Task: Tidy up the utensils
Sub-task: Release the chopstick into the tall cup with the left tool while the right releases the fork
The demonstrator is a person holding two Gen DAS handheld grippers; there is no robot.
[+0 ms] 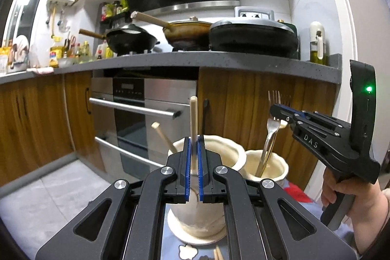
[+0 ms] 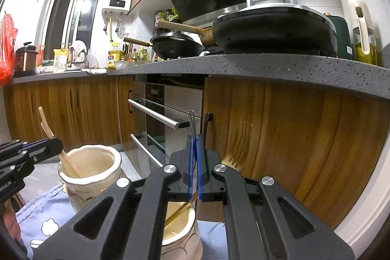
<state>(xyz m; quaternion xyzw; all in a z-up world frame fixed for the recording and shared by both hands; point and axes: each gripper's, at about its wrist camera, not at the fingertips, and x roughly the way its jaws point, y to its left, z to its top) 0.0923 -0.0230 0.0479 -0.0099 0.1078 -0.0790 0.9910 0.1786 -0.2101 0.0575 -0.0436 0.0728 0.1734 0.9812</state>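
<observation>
Left gripper (image 1: 194,167) is clamped on a wooden chopstick (image 1: 193,118), upright over the bigger cream cup (image 1: 207,211), w/ another chopstick (image 1: 162,135) leaning inside. Right gripper (image 2: 194,162) has jaws tight on a fork (image 2: 192,123), tines up, above the smaller cup (image 2: 181,233) just right of the bigger one; both cups stand on a blue cloth (image 2: 41,218)

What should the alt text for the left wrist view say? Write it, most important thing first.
The left gripper is shut on a wooden chopstick held upright over a cream ceramic holder. To its right, the right gripper grips a fork above a smaller cream holder, with kitchen cabinets behind.
</observation>
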